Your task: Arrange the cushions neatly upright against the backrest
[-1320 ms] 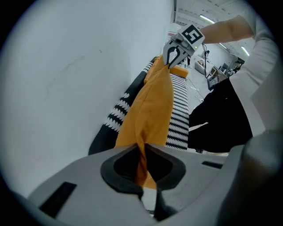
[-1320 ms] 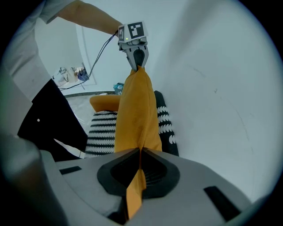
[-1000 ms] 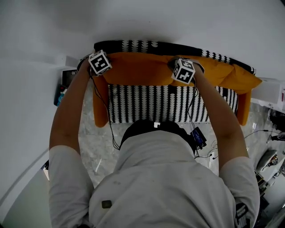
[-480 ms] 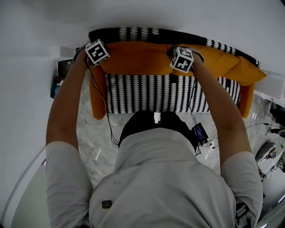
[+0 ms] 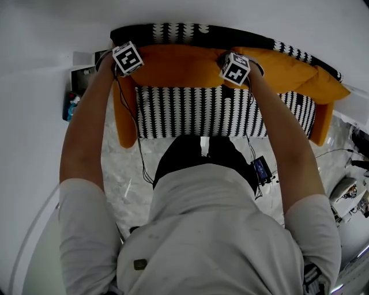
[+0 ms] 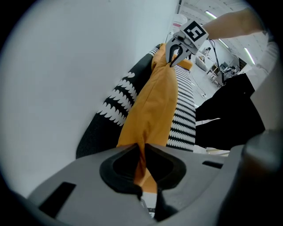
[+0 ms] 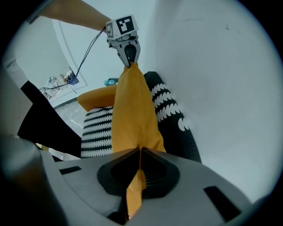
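Pinched almost fully together in the left gripper (image 6: 142, 150): a thin fold at one top corner of the orange cushion (image 5: 179, 69), cloth running down between the pads. Pinched tight in the right gripper (image 7: 139, 152): the other top corner of the same cushion, with a flap of orange cloth hanging out below the jaws toward 6 o'clock.

Seen from the head view at 11 and 1 o'clock of the person, both grippers at about the same height, with the cushion stretched lengthwise between them. Stood on its long edge, top seam up. Just beside it at 12 o'clock, the black-and-white patterned backrest (image 5: 190, 31); cannot tell whether cloth and backrest fully touch. At 6 o'clock of the cushion, the striped seat (image 5: 196, 112).

At 3 o'clock of the held cushion, a second orange cushion (image 5: 300, 69), lying along the backrest and tilted down toward the far end. Beyond the backrest, at 12 o'clock, a plain white wall (image 5: 230, 14). At 7 o'clock, under the left forearm (image 5: 86, 132), a pale marbled floor (image 5: 124, 173).
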The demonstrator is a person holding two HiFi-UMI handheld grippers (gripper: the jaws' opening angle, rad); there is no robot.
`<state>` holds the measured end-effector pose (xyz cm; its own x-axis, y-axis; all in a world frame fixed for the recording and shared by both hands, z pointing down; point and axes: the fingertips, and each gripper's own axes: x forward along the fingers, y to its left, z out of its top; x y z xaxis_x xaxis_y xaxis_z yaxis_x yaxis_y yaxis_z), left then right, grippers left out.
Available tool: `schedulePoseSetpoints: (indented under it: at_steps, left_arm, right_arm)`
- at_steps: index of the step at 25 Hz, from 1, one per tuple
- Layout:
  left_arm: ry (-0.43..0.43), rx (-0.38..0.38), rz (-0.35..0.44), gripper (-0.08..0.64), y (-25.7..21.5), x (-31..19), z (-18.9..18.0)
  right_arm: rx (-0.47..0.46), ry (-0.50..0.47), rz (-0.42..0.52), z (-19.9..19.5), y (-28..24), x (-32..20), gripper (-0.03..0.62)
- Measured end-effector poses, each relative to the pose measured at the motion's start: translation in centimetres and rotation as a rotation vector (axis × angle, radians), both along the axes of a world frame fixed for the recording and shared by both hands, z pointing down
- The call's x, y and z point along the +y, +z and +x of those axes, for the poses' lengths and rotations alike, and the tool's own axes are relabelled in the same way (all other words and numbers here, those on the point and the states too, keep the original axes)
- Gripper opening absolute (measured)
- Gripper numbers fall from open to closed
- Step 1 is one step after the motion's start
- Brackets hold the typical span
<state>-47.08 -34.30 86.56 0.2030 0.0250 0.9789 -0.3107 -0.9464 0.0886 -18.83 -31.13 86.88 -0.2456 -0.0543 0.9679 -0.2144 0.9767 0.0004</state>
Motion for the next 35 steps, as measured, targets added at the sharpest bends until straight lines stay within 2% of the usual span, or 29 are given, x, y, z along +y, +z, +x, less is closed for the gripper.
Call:
schedulePoseSetpoints:
  at_steps: [5, 9, 15, 18, 22, 25, 30, 33, 35]
  left_arm:
    - [-0.027, -0.009, 0.023, 0.043, 1.2, -1.0, -0.4]
    - [-0.009, 0.031, 0.113, 0.043, 1.3, -3.1, 0.7]
    - [-0.122, -0.044, 0.059, 0.060, 3.4, -2.3, -1.2]
    - [-0.144, -0.015, 0.103, 0.069, 3.4, -3.5, -1.0]
    - [-0.163, -0.062, 0.109, 0.091, 3.9, -3.3, -1.7]
    - [-0.169, -0.068, 0.164, 0.145, 3.6, -4.1, -1.7]
    - [-0.211, -0.046, 0.269, 0.170, 2.2, -5.2, -1.8]
    - [-0.240, -0.005, 0.322, 0.170, 0.5, -5.3, -1.2]
    - [-0.257, 0.025, 0.343, 0.170, -0.6, -4.9, -0.7]
  right_arm:
    - [0.015, 0.007, 0.001, -0.5, 1.6, -0.3, 0.031]
    - [0.019, 0.022, -0.001, -0.5, 3.1, -1.2, 0.031]
    - [0.038, 0.059, 0.026, -0.6, 3.9, -2.5, 0.032]
    - [0.042, 0.068, 0.026, -0.9, 4.1, -3.0, 0.034]
    - [0.034, 0.074, 0.033, -1.0, 3.9, -3.0, 0.035]
    - [0.019, 0.075, 0.055, -1.0, 3.5, -3.0, 0.041]
    - [-0.009, 0.110, 0.104, -1.0, 2.6, -3.5, 0.118]
    - [-0.045, 0.140, 0.127, -1.1, 1.3, -3.3, 0.198]
    - [-0.061, 0.148, 0.140, -1.2, 0.4, -2.8, 0.199]
